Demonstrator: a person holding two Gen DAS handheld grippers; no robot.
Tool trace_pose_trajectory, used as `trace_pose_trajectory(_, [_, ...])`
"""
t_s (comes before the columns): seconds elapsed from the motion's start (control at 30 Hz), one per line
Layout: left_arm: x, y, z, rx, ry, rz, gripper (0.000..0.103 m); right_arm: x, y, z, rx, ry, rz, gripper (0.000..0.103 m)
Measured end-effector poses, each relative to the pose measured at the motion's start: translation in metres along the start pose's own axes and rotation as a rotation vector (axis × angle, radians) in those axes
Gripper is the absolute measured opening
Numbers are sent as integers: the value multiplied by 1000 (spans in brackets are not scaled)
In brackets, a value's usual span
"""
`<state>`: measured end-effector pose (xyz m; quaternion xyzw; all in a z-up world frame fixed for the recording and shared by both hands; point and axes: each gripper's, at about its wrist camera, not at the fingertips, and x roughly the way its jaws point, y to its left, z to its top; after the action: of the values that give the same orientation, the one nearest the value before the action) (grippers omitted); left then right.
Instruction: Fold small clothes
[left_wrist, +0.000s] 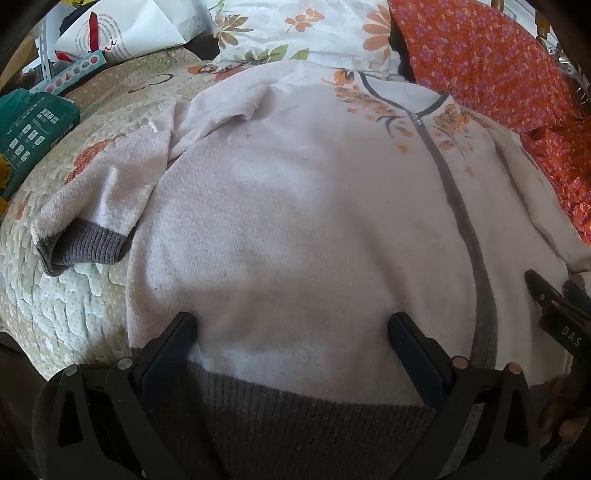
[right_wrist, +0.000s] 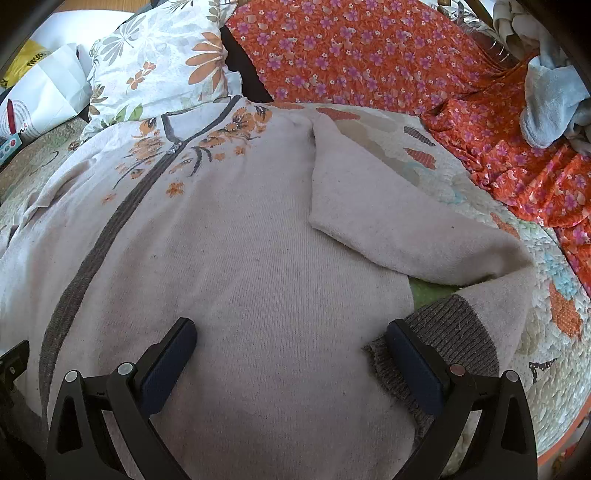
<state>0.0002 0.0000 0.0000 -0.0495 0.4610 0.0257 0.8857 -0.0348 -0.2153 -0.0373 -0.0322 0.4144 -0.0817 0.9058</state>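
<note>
A pale pink zip-up cardigan (left_wrist: 303, 206) with grey trim and orange flower embroidery lies spread flat, front up, on a quilted bed; it also shows in the right wrist view (right_wrist: 236, 258). Its left sleeve (left_wrist: 99, 206) lies bent beside the body, grey cuff toward me. Its right sleeve (right_wrist: 399, 229) is folded down, its grey cuff (right_wrist: 443, 339) by my right finger. My left gripper (left_wrist: 293, 328) is open and empty over the grey hem (left_wrist: 295, 413). My right gripper (right_wrist: 291, 332) is open and empty over the lower body; it also shows in the left wrist view (left_wrist: 554, 299).
The quilted bedspread (left_wrist: 74, 306) lies under the cardigan. A floral pillow (right_wrist: 159, 70) lies at the head. An orange flowered cloth (right_wrist: 369, 55) lies at the right, a pale blue towel (right_wrist: 550, 103) beyond it. A green box (left_wrist: 29, 129) and white paper bag (left_wrist: 122, 33) lie at the left.
</note>
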Motion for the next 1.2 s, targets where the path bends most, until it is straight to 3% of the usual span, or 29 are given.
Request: trace_pose_trajectory(1.2, [-4, 0, -1, 8, -13, 12, 103, 2, 4, 1, -10, 7, -17, 103])
